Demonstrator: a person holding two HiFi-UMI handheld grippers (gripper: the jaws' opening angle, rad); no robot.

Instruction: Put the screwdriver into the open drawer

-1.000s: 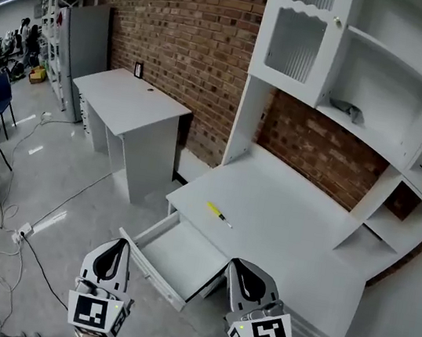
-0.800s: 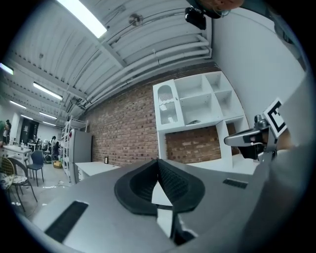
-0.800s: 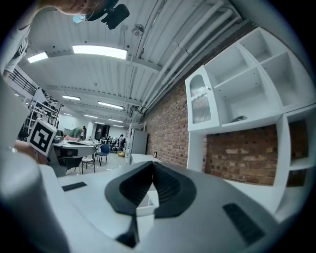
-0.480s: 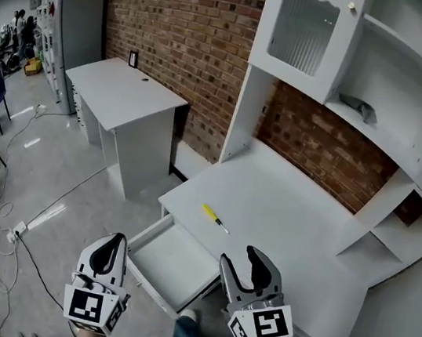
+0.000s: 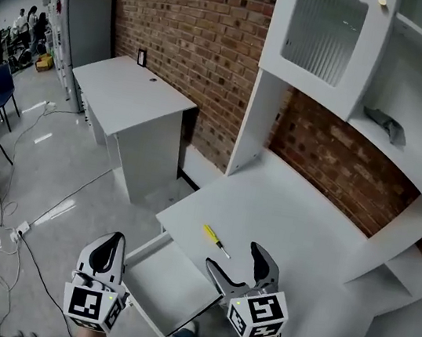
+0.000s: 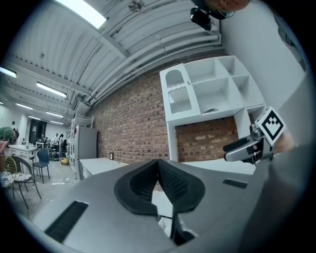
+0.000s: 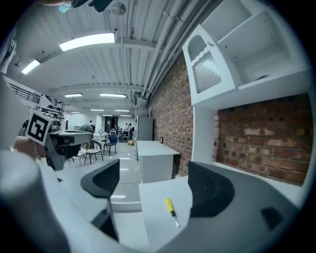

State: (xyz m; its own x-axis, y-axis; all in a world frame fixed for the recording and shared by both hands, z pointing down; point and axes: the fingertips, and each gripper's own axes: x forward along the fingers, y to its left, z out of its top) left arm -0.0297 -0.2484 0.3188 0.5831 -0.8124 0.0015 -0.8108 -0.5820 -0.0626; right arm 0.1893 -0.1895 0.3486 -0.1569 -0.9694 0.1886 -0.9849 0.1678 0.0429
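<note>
The screwdriver [image 5: 216, 241] lies flat on the white table [image 5: 298, 217], close to the table's front edge and near its left front corner, yellow handle toward the brick wall [image 5: 195, 18], tip toward the person. Nothing else lies near it; bare tabletop spreads to its right and behind it, up to the wall and the upright post of the shelf unit [image 5: 254, 123].

The drawer [image 5: 147, 282] stands pulled out from under that front edge, just below and left of the screwdriver, and nothing shows inside it.

The right hand-held gripper [image 5: 234, 261] hangs over the front edge, just short of the screwdriver. Its jaws are opening, wide apart, with nothing gripped; in the right gripper view the screwdriver [image 7: 171, 209] shows on the table ahead, through the gap.

The left hand-held gripper [image 5: 109, 252] hangs over the floor [image 5: 49, 186] beside the drawer's outer left corner, jaws together and empty. A second table [image 5: 132, 92] stands well apart to the left, with open floor between.
</note>
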